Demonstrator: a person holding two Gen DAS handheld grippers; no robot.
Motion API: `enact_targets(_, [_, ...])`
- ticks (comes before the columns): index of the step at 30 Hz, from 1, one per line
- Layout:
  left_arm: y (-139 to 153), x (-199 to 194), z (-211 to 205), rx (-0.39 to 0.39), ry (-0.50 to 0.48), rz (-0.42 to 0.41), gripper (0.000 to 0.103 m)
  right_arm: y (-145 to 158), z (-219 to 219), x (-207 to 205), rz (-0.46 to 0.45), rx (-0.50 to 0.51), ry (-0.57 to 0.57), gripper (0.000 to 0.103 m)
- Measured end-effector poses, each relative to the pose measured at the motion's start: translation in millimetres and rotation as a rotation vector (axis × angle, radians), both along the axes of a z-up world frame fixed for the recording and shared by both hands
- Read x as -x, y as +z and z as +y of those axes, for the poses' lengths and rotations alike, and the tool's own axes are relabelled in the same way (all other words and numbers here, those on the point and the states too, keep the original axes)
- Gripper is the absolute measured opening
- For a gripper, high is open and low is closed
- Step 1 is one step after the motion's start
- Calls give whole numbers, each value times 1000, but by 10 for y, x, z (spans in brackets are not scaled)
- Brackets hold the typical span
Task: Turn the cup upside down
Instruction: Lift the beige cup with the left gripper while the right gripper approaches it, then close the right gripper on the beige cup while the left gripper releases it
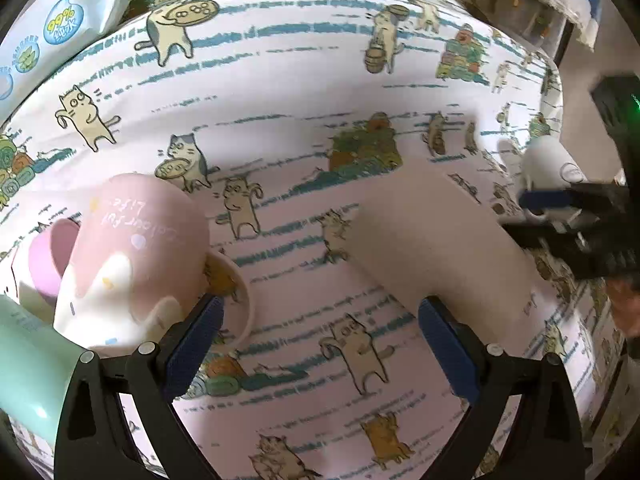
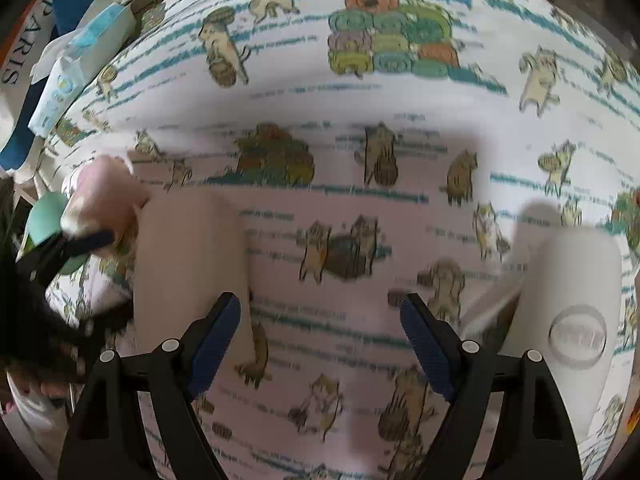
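Observation:
A beige cup (image 1: 432,240) stands upside down on the cat-print tablecloth, between the two grippers; it also shows in the right wrist view (image 2: 188,256). A pink and white mug (image 1: 132,256) stands upside down at the left, also in the right wrist view (image 2: 106,196). A white cup (image 2: 568,316) stands upside down at the right, also in the left wrist view (image 1: 548,160). My left gripper (image 1: 320,344) is open and empty, its right finger beside the beige cup. My right gripper (image 2: 320,340) is open and empty between the beige and white cups.
A mint green cup (image 1: 28,372) stands at the far left, beside a small pink saucer (image 1: 236,300). A wet-wipes pack (image 1: 60,24) lies at the far left table edge. The tablecloth (image 1: 304,80) covers the whole table.

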State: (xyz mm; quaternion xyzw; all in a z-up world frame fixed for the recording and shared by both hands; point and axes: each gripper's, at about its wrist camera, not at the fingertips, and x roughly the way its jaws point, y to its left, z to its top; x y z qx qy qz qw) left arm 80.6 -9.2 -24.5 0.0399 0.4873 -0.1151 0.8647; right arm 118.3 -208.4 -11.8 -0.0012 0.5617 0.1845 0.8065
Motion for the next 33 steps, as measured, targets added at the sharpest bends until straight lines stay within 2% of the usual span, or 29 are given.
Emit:
enact_targets(8, [73, -17, 78, 3, 25, -19, 97, 7, 42, 256, -14, -49, 9, 84])
enact_targets(11, [154, 72, 85, -3, 30, -56, 97, 74, 16, 329, -71, -32, -7, 84])
enact_targets(15, [326, 269, 133, 3, 46, -141, 97, 229, -82, 489, -147, -83, -22, 84])
enact_targets(21, [491, 507, 193, 74, 107, -217, 97, 469, -176, 766, -266, -118, -55, 84])
enact_targets(28, [675, 784, 316, 83, 159, -417, 98, 584, 9, 1019, -346, -91, -131, 85])
enact_targets(30, [711, 820, 389, 95, 171, -463, 102, 631, 89, 1126, -389, -75, -149, 85])
enact_targets(33, [733, 888, 488, 116, 177, -539, 102, 655, 202, 1240, -430, -64, -167, 91])
